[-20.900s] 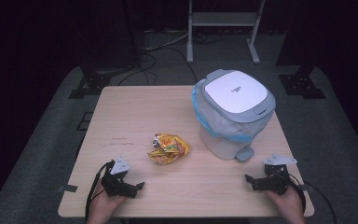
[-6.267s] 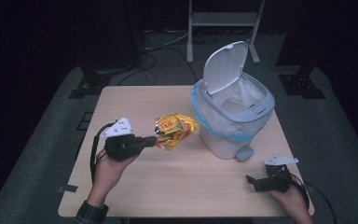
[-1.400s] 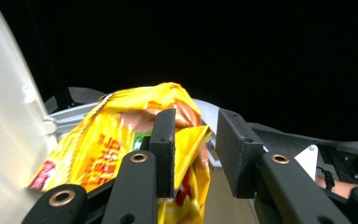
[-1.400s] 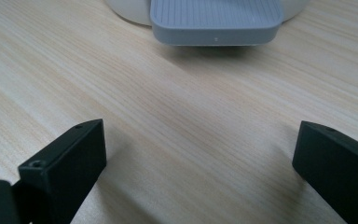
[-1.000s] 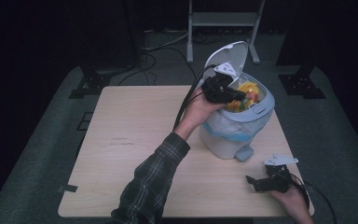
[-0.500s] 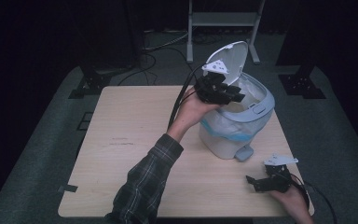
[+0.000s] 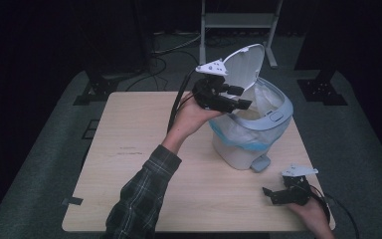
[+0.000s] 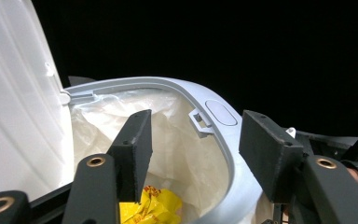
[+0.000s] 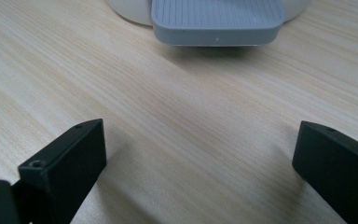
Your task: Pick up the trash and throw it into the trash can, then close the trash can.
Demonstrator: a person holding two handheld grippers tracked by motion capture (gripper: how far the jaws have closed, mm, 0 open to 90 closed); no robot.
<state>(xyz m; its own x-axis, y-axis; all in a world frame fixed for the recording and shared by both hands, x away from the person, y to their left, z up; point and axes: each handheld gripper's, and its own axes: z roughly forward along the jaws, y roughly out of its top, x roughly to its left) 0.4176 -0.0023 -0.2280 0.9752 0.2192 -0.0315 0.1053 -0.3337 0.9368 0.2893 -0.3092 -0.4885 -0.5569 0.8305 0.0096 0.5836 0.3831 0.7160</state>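
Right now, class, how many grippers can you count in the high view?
2: the left gripper is raised above the open bin; the right gripper rests on the table near its front right corner.

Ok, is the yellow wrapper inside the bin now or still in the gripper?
Inside. The yellow wrapper lies at the bottom of the bin, against its liner, below the left gripper, whose jaws have just been opening with nothing between them.

Left hand-held gripper (image 7: 242, 97) raised, jaws just opening, empty
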